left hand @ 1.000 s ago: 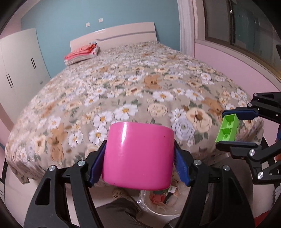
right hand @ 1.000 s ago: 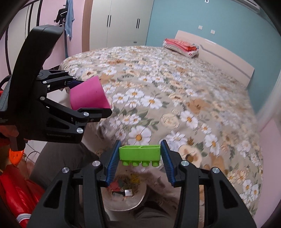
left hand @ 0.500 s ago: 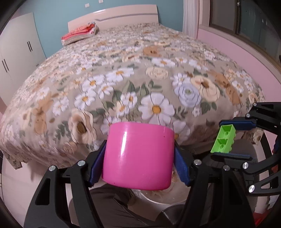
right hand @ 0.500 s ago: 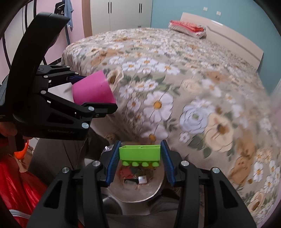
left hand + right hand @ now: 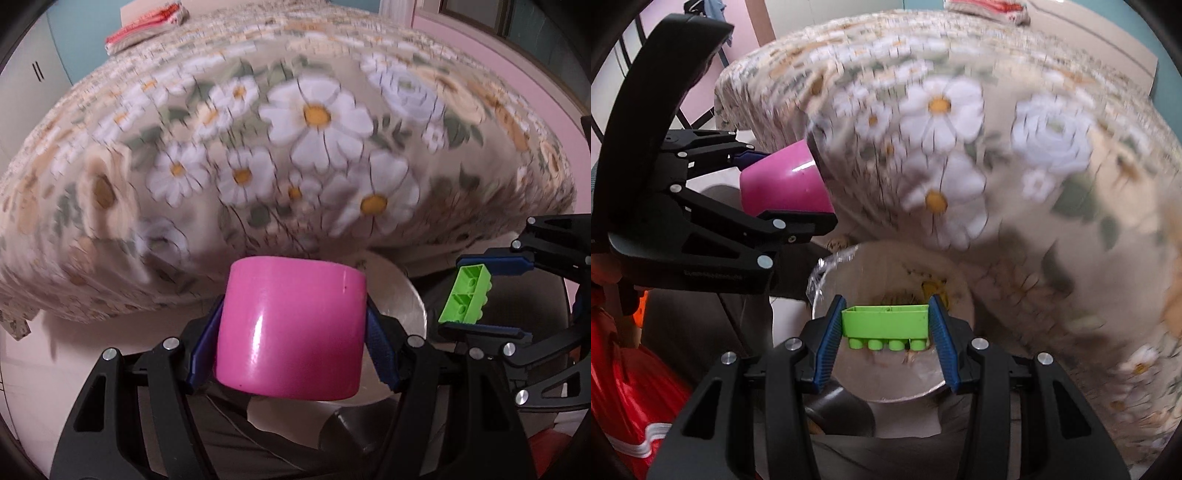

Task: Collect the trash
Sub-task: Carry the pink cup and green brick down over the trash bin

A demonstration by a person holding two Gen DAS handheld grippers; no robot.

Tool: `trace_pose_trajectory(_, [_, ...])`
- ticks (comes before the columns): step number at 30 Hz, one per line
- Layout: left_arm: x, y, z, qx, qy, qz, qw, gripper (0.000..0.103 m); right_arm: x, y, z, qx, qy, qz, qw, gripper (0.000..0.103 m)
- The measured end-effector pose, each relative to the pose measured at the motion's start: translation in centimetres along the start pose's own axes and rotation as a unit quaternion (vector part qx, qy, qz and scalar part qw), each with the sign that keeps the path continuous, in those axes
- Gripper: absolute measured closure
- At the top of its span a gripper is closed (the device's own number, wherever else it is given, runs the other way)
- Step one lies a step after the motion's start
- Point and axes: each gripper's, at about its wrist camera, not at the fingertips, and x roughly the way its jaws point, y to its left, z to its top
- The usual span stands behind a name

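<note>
My left gripper [image 5: 291,332] is shut on a pink cup [image 5: 291,328], held sideways above the near rim of a round bin lined with a clear bag [image 5: 402,295]. My right gripper [image 5: 886,328] is shut on a green toy brick [image 5: 886,321], studs down, right over the bin's opening [image 5: 886,269]. In the left wrist view the right gripper [image 5: 480,295] and its green brick [image 5: 465,295] show at the right. In the right wrist view the left gripper [image 5: 798,192] and the pink cup [image 5: 779,188] show at the left. Scraps lie in the bin, blurred.
The bed with a floral cover [image 5: 295,129] stands just behind the bin, its edge hanging over it. Folded red cloth [image 5: 144,26] lies at the headboard. A red bag [image 5: 635,406] lies low on the left. A pink wall [image 5: 535,74] is at the right.
Both grippers have moved down and forward toward the bin at the foot of the bed. The bin now fills more of the right wrist view. Both grips are unchanged.
</note>
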Motion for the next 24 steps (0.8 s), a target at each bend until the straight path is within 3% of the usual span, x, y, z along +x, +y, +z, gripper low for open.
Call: trace_pose_trajectory(24, [12.9,-1.2,-2.4,-0.017,0.142,-0.050,0.9885,0.034,11.3,-1.6,-2.6,0.031,0.124,0.039,0.991,0.055])
